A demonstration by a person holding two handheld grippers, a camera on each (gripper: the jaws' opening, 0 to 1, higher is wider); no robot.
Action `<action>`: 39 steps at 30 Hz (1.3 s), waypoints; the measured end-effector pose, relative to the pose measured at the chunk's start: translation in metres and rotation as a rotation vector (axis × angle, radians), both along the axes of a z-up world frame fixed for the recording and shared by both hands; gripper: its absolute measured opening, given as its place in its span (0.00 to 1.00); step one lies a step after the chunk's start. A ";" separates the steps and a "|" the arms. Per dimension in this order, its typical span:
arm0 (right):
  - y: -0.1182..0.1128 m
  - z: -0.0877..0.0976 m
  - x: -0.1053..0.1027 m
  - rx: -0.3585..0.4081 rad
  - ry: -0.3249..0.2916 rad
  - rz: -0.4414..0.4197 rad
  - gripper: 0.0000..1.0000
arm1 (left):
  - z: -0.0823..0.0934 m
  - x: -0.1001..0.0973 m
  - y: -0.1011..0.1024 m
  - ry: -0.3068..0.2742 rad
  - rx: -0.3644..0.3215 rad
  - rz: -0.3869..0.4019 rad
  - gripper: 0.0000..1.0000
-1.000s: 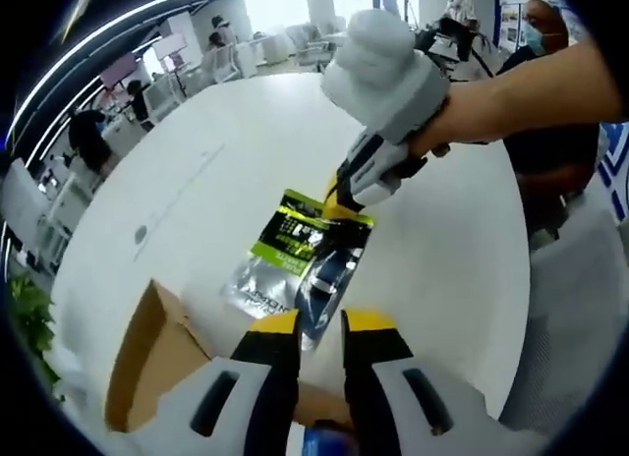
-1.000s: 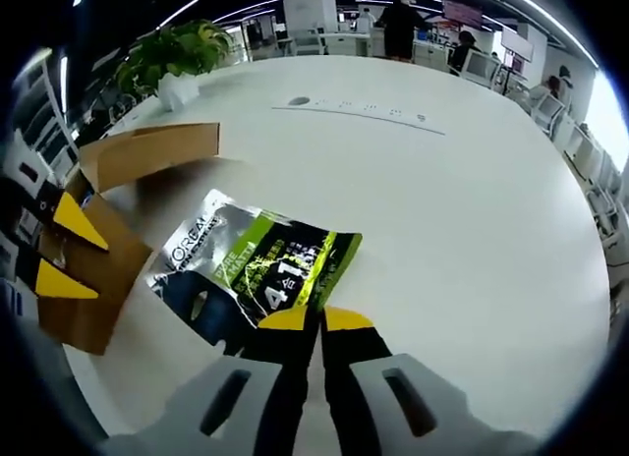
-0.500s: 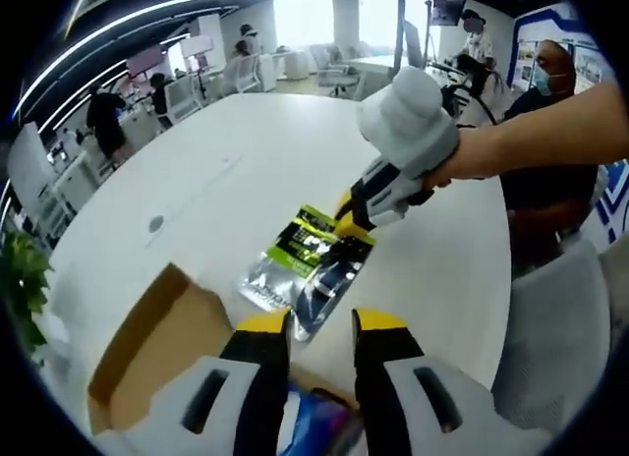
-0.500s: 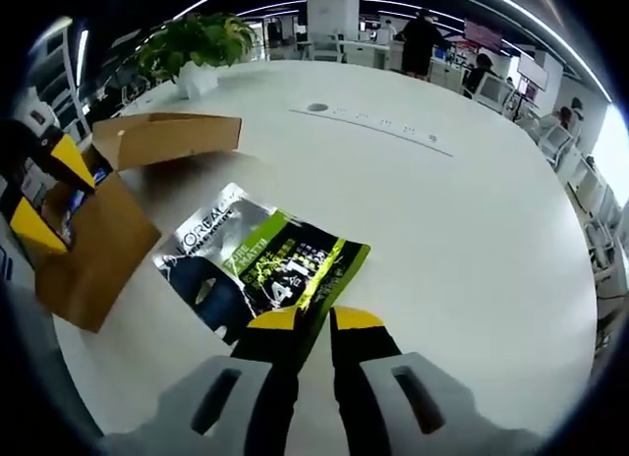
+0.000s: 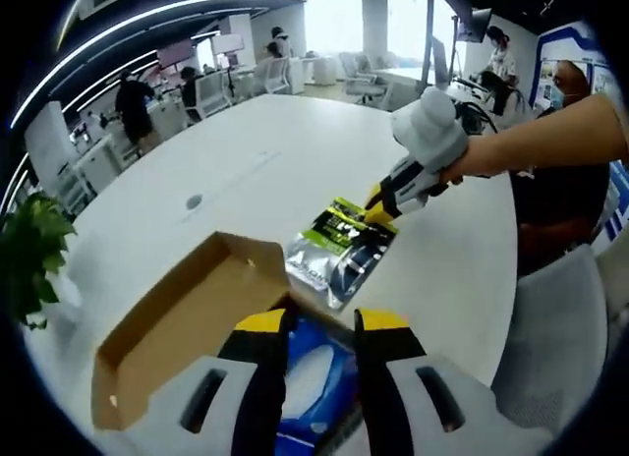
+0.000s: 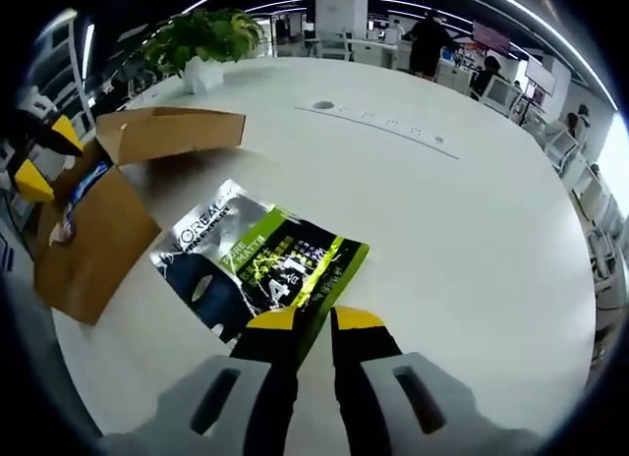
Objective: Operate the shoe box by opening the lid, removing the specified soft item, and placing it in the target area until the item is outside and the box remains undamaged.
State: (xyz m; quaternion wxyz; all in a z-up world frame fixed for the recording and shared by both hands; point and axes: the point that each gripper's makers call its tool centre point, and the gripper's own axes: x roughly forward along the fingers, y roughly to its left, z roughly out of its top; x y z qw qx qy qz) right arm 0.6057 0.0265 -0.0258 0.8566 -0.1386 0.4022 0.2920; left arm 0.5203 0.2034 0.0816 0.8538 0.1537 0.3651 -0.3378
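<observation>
An open brown cardboard shoe box (image 5: pixel 177 323) lies on the white round table, with its lid flap (image 6: pixel 172 134) folded out. Blue-and-white packaging (image 5: pixel 313 377) shows inside it. The soft silver, green and black pouch (image 6: pixel 257 264) lies flat on the table beside the box; in the left gripper view the pouch (image 5: pixel 344 252) is just beyond the box. My right gripper (image 6: pixel 314 320) is open, its tips at the pouch's near edge with a gap between them. My left gripper (image 5: pixel 322 323) is open above the box interior, holding nothing. In the left gripper view, the right gripper (image 5: pixel 391 200) is at the pouch's far end.
A potted plant (image 6: pixel 201 45) stands at the table's edge near the box. A round grommet and a line of marks (image 6: pixel 378 122) lie flat mid-table. Chairs, desks and people surround the table; a person (image 5: pixel 565 132) stands close on the right.
My right gripper's jaws have parted and let go of the pouch, which now rests on the table. The left gripper has drawn back over the box, bringing the blue packaging into view.
</observation>
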 end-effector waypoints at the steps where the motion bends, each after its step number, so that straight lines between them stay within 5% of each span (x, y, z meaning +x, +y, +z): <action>1: 0.000 0.001 0.000 0.000 -0.002 0.002 0.12 | 0.000 0.000 0.005 0.001 -0.003 0.012 0.25; 25: 0.021 0.058 -0.018 0.046 -0.082 0.103 0.25 | 0.003 -0.022 0.073 0.019 -0.043 0.143 0.40; 39: 0.071 0.094 -0.050 0.171 -0.094 0.136 0.33 | 0.003 -0.045 0.107 0.024 -0.061 0.230 0.47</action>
